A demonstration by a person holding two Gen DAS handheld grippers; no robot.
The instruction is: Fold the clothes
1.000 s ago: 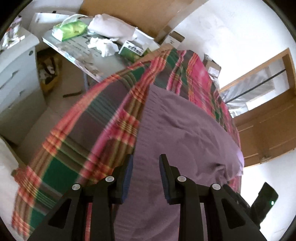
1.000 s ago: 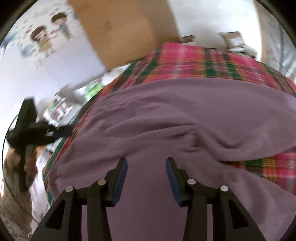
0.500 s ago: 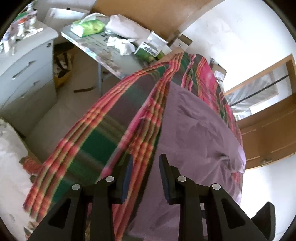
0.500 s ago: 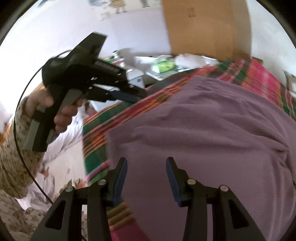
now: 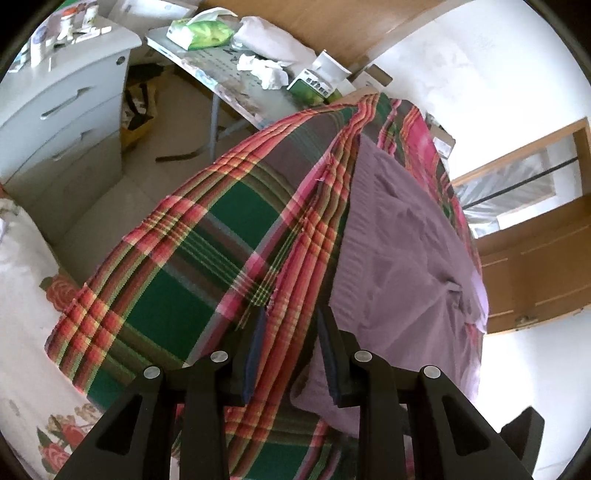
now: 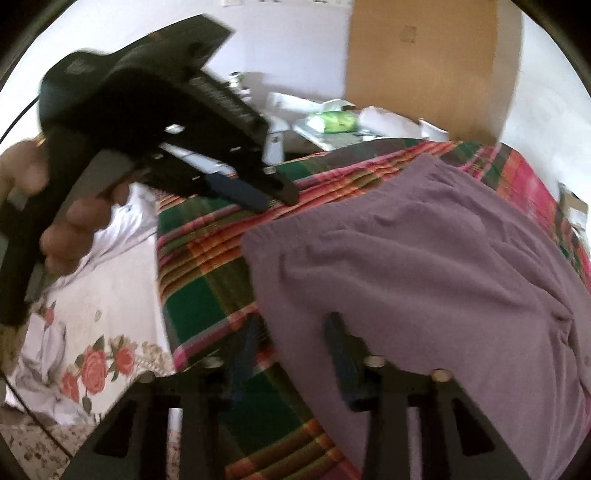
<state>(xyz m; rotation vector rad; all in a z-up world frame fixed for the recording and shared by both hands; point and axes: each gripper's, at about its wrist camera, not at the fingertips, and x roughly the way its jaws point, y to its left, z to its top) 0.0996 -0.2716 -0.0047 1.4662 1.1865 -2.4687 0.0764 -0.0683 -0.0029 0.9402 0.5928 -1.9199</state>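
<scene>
A purple garment (image 5: 406, 240) lies spread flat on a plaid blanket (image 5: 221, 240). In the left wrist view my left gripper (image 5: 290, 332) is open over the blanket, just left of the garment's edge, with nothing between its fingers. In the right wrist view the garment (image 6: 424, 258) fills the right side. My right gripper (image 6: 291, 343) is open at its near left corner, one finger over the cloth and one over the blanket (image 6: 207, 288). The left gripper (image 6: 273, 194), held in a hand (image 6: 62, 229), hovers over the blanket beyond that corner.
A cluttered side table (image 5: 236, 92) with a green tissue pack (image 5: 201, 31) and boxes stands past the bed's far corner. A white drawer cabinet (image 5: 66, 110) is at the left, a wooden door (image 5: 535, 266) at the right. A floral sheet (image 6: 92, 314) lies left of the blanket.
Both grippers have swung left, from over the middle of the garment to its left edge. The left gripper now sits over the plaid blanket. Both stayed open.
</scene>
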